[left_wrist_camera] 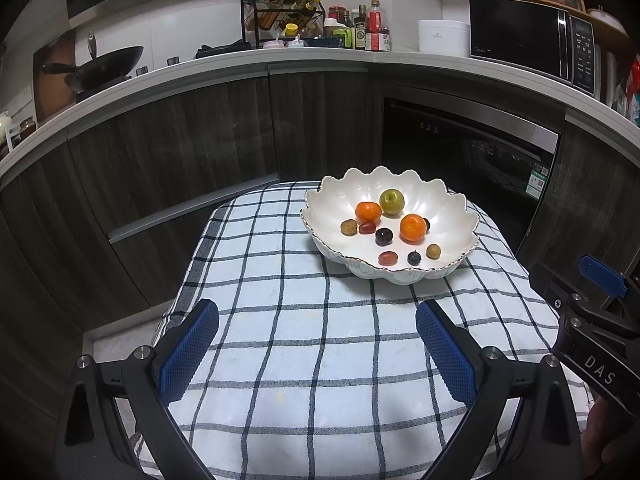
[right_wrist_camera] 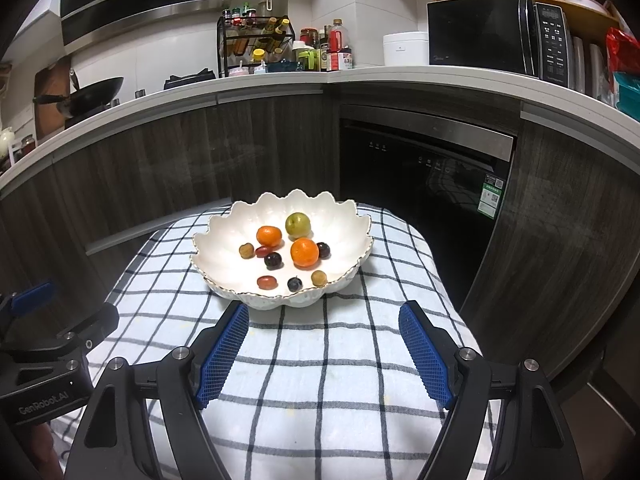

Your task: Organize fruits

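A white scalloped bowl (left_wrist_camera: 448, 204) (right_wrist_camera: 224, 236) stands at the far end of a checked cloth. Inside lie a green apple (left_wrist_camera: 391, 201) (right_wrist_camera: 298, 225), two oranges (left_wrist_camera: 413, 227) (right_wrist_camera: 305, 252), and several small dark, red and tan fruits. My left gripper (left_wrist_camera: 318, 314) hovers open over the cloth, short of the bowl and to its left, nothing between its blue pads (left_wrist_camera: 188, 354). My right gripper (right_wrist_camera: 324, 316) is open too, its tips just short of the bowl's near rim, with nothing between them. Each gripper shows at the edge of the other's view.
The blue-and-white checked cloth (left_wrist_camera: 300, 340) (right_wrist_camera: 320, 380) covers a small table. Dark wood cabinets and a built-in black appliance (right_wrist_camera: 424, 184) stand close behind it. The counter above carries a wok (left_wrist_camera: 104, 64), a spice rack, bottles and a microwave (left_wrist_camera: 528, 40).
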Action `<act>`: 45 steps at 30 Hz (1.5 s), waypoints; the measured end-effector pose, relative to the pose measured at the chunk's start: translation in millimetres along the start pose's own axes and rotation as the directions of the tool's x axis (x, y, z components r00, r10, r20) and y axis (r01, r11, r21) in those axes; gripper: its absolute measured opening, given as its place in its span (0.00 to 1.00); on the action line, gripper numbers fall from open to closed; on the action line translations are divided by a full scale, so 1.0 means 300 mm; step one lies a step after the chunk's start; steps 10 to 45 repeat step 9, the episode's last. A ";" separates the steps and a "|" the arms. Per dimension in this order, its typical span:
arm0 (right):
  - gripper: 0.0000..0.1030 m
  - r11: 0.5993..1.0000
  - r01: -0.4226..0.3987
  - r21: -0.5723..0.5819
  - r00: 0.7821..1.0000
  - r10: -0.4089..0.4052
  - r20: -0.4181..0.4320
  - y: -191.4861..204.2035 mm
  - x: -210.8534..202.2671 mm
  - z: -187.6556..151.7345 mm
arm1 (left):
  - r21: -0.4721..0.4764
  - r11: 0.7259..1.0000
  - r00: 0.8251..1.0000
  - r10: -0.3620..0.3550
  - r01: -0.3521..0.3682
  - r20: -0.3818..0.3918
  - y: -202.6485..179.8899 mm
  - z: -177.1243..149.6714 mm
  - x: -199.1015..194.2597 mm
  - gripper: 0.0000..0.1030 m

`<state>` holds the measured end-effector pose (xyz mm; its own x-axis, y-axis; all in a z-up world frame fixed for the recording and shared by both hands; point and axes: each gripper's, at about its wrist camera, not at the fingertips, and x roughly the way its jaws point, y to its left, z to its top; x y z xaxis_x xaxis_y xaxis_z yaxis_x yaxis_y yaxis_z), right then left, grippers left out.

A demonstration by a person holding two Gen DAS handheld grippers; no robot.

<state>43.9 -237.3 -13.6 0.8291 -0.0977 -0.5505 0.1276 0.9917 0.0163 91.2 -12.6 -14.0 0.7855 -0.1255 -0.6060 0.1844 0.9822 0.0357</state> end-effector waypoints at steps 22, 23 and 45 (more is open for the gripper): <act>0.76 1.000 0.001 0.000 1.000 -0.001 0.000 0.000 0.000 -0.001 | -0.003 1.000 1.000 0.017 -0.017 0.008 -0.013 -0.005 -0.002 0.98; 0.76 1.000 0.001 0.000 1.000 -0.001 0.000 0.000 0.000 -0.001 | -0.003 1.000 1.000 0.017 -0.017 0.008 -0.013 -0.005 -0.002 0.98; 0.76 1.000 0.001 0.000 1.000 -0.001 0.000 0.000 0.000 -0.001 | -0.003 1.000 1.000 0.017 -0.017 0.008 -0.013 -0.005 -0.002 0.98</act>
